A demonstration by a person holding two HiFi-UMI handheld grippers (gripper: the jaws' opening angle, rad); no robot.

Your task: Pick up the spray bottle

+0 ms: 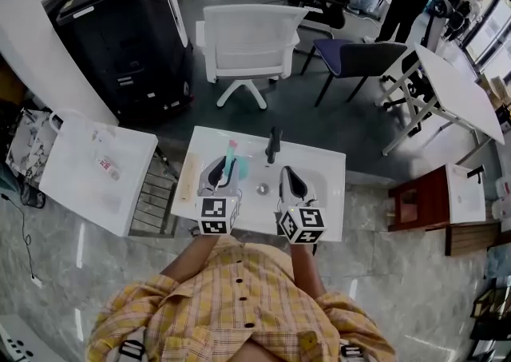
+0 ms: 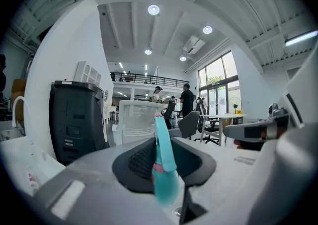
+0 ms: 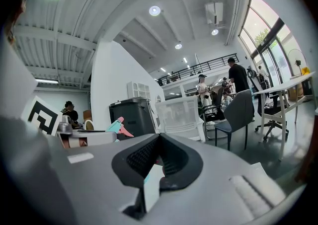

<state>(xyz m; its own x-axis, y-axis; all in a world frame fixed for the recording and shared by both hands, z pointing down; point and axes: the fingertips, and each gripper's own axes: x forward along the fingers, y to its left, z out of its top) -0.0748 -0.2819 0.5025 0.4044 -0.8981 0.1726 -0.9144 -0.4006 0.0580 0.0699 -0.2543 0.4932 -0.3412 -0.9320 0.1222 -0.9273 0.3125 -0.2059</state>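
Your left gripper (image 1: 218, 170) is clenched on the teal spray bottle (image 1: 232, 162), gripped near its neck and upright, at the left half of the white table (image 1: 327, 192); whether its base is off the surface cannot be told. Judge it light, smooth plastic, prone to slip and to swing if liquid shifts; grip the body, not the pink trigger. Your right gripper (image 1: 291, 178) has jaws together, empty. Beyond the table: black cabinet (image 1: 128, 25); white chair (image 1: 251, 37); dark chair (image 1: 363, 61); folding table (image 1: 455, 89).
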